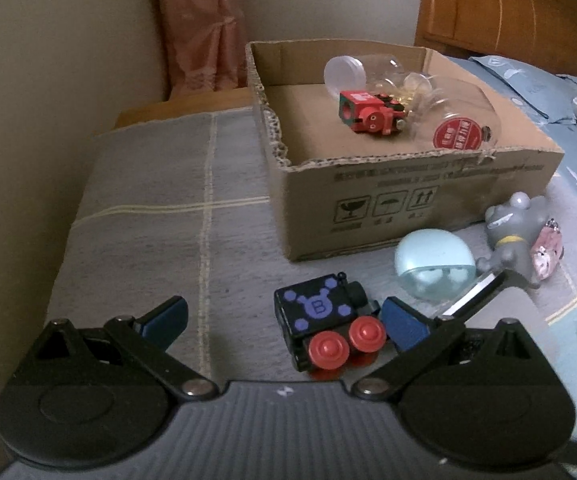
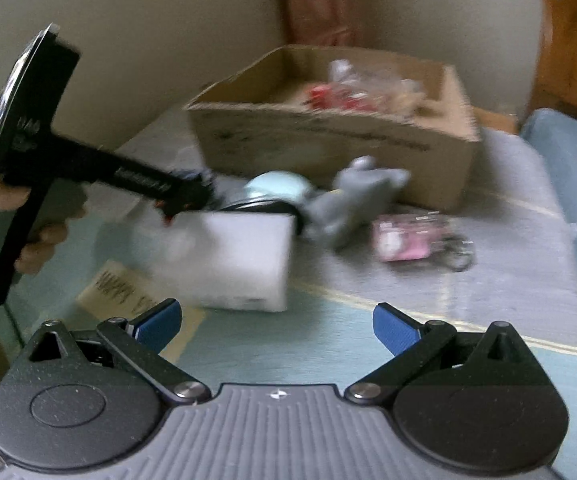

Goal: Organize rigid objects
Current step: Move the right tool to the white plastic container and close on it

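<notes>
1. Left gripper (image 1: 284, 322): jaws spread wide, gripping nothing. The black toy train (image 1: 324, 330) sits between the blue pads, low centre of the left wrist view, close against the right-hand pad (image 1: 402, 326) and well apart from the left-hand one. Contact with the right-hand pad cannot be confirmed.
2. Train: black body, purple "B" marking on top, two red wheels facing the camera. It rests on the grey checked cover (image 1: 160, 216).
3. Box (image 1: 408, 200): open cardboard, upper centre of the left view, behind the train. Inside lie a red toy train (image 1: 370, 114) and clear plastic jars (image 1: 440, 108), one with a red label.
4. Right of the train, in front of the box: a pale blue dome (image 1: 432, 262), a grey figurine (image 1: 516, 232) and a pink packet (image 1: 546, 250) touching the figurine.
5. Right gripper (image 2: 276, 328): jaws spread wide, nothing between them. The right wrist view is blurred.
6. Right view, centre: a white block (image 2: 232, 260) just ahead of the pads, with the dome, figurine and pink packet beyond it and the box at upper centre.
7. Right view, left edge: a hand (image 2: 28, 232) holds the left gripper's black handle.
</notes>
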